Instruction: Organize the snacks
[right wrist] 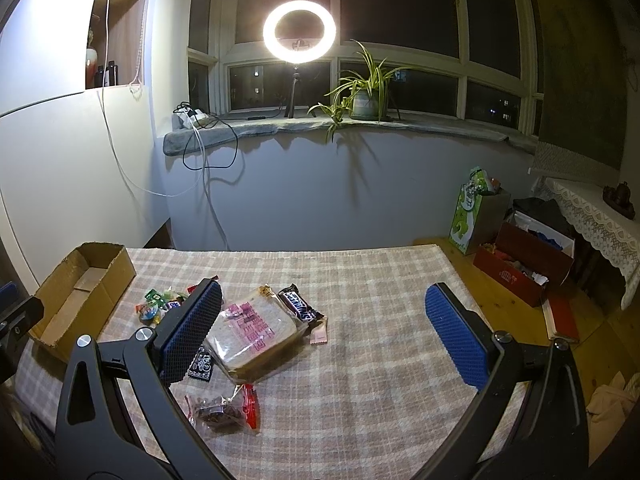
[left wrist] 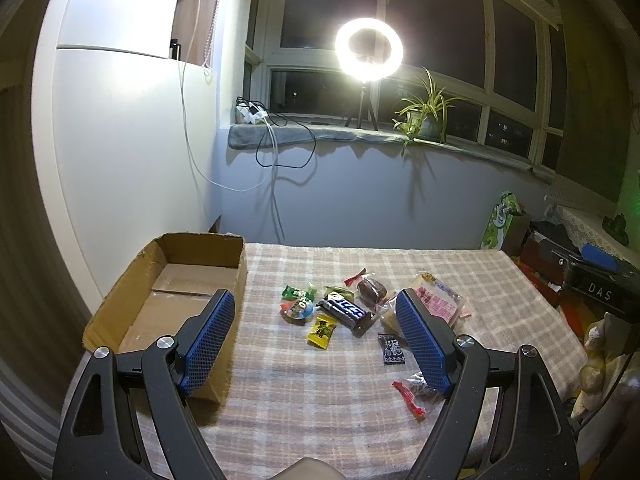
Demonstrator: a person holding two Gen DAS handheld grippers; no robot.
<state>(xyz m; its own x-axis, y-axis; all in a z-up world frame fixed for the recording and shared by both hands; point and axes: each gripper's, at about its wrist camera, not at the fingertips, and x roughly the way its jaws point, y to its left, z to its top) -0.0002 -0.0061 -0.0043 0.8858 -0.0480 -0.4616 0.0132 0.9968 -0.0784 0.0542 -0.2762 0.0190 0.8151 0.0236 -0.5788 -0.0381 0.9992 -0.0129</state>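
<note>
**Snacks loose on the cloth, box empty at the left**

Nearest, the left gripper [left wrist: 316,336] hangs above the plaid tablecloth [left wrist: 312,392] with its jaws wide apart and nothing between them. The right gripper [right wrist: 324,336] is likewise spread, empty, over bare cloth on the table's right half.

Just beyond the fingers lie the snacks. A clear packet with a red end [right wrist: 224,406] sits nearest, then a small black sachet [left wrist: 393,349] and a yellow candy [left wrist: 322,331]. Behind these come a flat bread pack with pink print [right wrist: 256,330], a dark Snickers bar [left wrist: 347,313], another Snickers bar [right wrist: 300,305] touching the bread pack, a brown cake in clear wrap [left wrist: 371,290] and small green candies [left wrist: 298,292].

The cardboard box [left wrist: 132,300] stands at the table's left edge, flaps open; its floor shows nothing inside. It is apart from the snack cluster.

The right and far parts of the cloth are open. Past the far edge stands a wall, then a sill with a ring light [right wrist: 299,29] and a potted plant [right wrist: 366,96].
</note>
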